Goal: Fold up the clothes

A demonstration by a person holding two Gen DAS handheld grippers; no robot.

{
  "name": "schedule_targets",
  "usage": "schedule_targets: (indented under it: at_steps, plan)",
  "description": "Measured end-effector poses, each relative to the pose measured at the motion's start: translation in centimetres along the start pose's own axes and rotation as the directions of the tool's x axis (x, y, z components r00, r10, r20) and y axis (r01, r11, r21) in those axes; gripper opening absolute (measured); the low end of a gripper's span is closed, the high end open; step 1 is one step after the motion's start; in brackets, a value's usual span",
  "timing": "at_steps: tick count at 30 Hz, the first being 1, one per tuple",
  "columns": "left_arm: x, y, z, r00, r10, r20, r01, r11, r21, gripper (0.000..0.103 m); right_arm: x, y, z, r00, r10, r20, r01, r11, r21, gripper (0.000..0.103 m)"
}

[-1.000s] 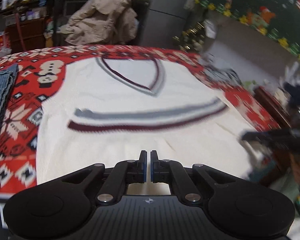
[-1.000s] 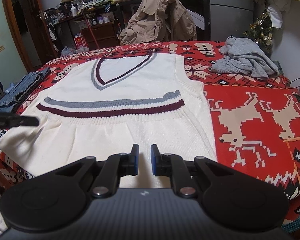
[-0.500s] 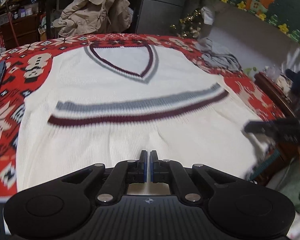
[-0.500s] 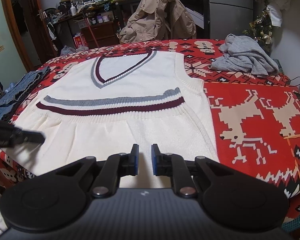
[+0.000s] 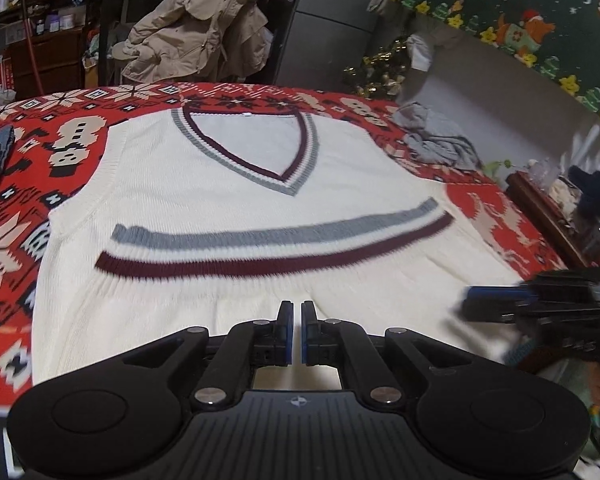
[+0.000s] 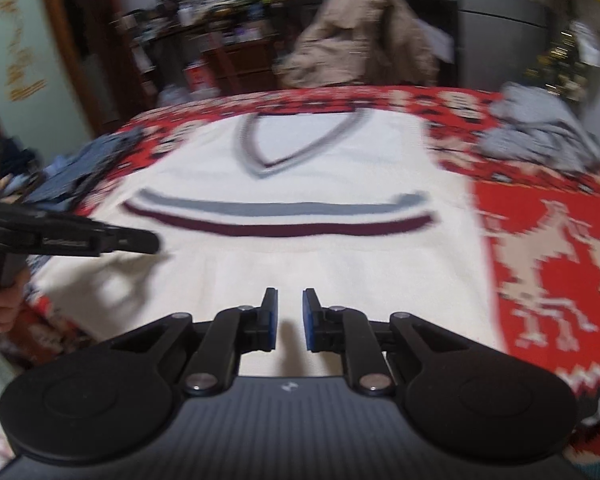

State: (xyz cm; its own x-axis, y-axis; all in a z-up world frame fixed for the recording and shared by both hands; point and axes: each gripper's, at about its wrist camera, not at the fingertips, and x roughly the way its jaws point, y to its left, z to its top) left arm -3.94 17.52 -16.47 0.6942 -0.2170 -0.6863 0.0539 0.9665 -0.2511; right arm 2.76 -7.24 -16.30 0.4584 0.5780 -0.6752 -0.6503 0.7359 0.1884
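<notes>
A cream knitted vest [image 5: 240,168] with a grey and maroon V-neck and two chest stripes lies flat, its lower part doubled up toward the stripes. My left gripper [image 5: 294,320] is shut and empty, hovering over the near middle of the cloth. From the right wrist it shows as a dark bar [image 6: 152,242] over the vest's [image 6: 300,168] left side. My right gripper [image 6: 288,316] hangs above the near edge with its jaws a little apart and nothing between them. The left wrist view shows it blurred at the right [image 5: 468,304].
A red Christmas-patterned cover [image 6: 540,260] spreads over the surface. A crumpled grey garment [image 5: 436,140] lies at the far right and folded denim [image 6: 84,164] at the left edge. A beige coat [image 5: 196,32] hangs on a chair behind, amid cluttered shelves.
Each gripper has edged inward over the vest, as seen from the other's camera. The right wrist view is now blurred from motion. Neither jaw gap has changed and the vest lies as before.
</notes>
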Motion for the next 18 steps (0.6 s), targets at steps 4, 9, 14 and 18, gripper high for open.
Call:
schedule_targets:
  at_steps: [4,9,14,18]
  plan:
    - [-1.5,-1.0,-1.7,0.999,-0.036,-0.016,0.037,0.999,0.032,0.003,1.6,3.9,-0.1,0.994,0.099,-0.046,-0.104,0.989,-0.108,0.007]
    - [-0.9,-0.8,-3.6,0.998,-0.015,-0.056,0.018,0.999,0.046,0.003,4.2,7.0,0.0,0.984,0.142,-0.111,-0.162,0.969,-0.189,0.007]
    - [-1.0,-0.4,-3.9,0.999,-0.020,-0.038,0.021,1.000,0.019,0.003,6.6,7.6,1.7,0.983,0.132,-0.124,-0.154,0.971,-0.183,0.007]
    - [-1.0,-0.6,-3.9,0.999,-0.016,-0.036,0.017,0.999,0.028,0.003,8.7,7.1,3.7,0.988,0.099,-0.117,-0.118,0.979,-0.166,0.007]
